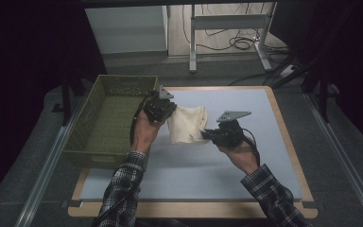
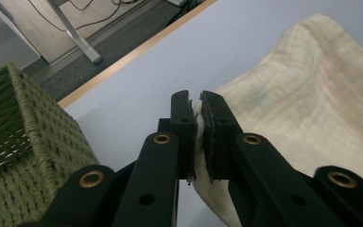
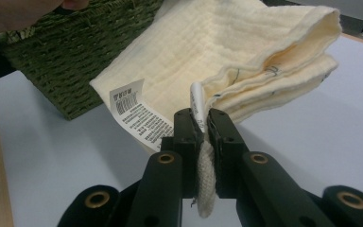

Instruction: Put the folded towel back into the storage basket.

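- A dim room with dark drapes at both sides; at centre frame of the high view a pale blue table mat with a wooden border (image 1: 264,142) gives a plain, flat working surface.
- A cream, folded muslin cloth (image 1: 187,124) hangs between the two tools at mid-frame, lifted a little off the mat, so the fold likely stays together while it is carried.
- The left gripper (image 1: 163,108) is clenched on the cloth's upper left edge; in the left gripper view the fabric is pinched between the jaws (image 2: 198,137).
- The right gripper (image 1: 216,135) is clamped on the lower right edge beside a printed care label (image 3: 137,116), so the cloth is held at two edges.
- An olive-green woven rectangular basket (image 1: 111,120) stands open at the left of the frame, just beside the left gripper, probably the cloth's destination.
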Available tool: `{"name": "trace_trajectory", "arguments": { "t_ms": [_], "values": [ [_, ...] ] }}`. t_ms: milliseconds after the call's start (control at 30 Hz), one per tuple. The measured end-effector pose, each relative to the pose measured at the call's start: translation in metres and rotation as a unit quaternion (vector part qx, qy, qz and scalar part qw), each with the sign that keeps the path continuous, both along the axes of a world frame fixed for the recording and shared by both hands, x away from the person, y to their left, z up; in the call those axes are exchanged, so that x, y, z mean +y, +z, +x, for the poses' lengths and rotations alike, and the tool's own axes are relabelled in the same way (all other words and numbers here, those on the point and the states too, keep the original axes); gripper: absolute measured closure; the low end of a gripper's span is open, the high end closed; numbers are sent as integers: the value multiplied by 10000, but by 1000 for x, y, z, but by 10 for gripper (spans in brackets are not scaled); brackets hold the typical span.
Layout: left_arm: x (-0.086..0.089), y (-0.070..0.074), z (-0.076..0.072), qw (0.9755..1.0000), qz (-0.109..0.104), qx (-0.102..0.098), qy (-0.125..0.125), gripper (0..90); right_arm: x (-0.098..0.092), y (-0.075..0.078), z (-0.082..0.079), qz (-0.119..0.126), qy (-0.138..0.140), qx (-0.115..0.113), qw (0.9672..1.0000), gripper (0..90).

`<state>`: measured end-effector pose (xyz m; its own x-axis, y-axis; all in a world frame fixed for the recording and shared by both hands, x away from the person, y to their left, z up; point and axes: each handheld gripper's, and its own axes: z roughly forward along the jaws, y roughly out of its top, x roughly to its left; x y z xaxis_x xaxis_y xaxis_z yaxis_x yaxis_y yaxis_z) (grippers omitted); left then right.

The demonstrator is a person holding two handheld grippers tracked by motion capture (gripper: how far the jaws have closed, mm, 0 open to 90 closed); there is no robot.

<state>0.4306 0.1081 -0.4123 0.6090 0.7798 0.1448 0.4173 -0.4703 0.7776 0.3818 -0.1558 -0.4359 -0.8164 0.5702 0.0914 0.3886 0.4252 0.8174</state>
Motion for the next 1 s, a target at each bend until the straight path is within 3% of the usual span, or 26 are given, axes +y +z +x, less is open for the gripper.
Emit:
{"name": "trace_trajectory", "arguments": {
  "t_ms": [700, 1000],
  "values": [
    [38, 25, 5, 9996, 19, -158, 231, 840, 40, 24, 10, -18, 155, -111, 9998, 828],
    [63, 36, 7, 9989, 67, -215, 412, 840, 67, 32, 14, -42, 276, -166, 9995, 827]
  ]
}}
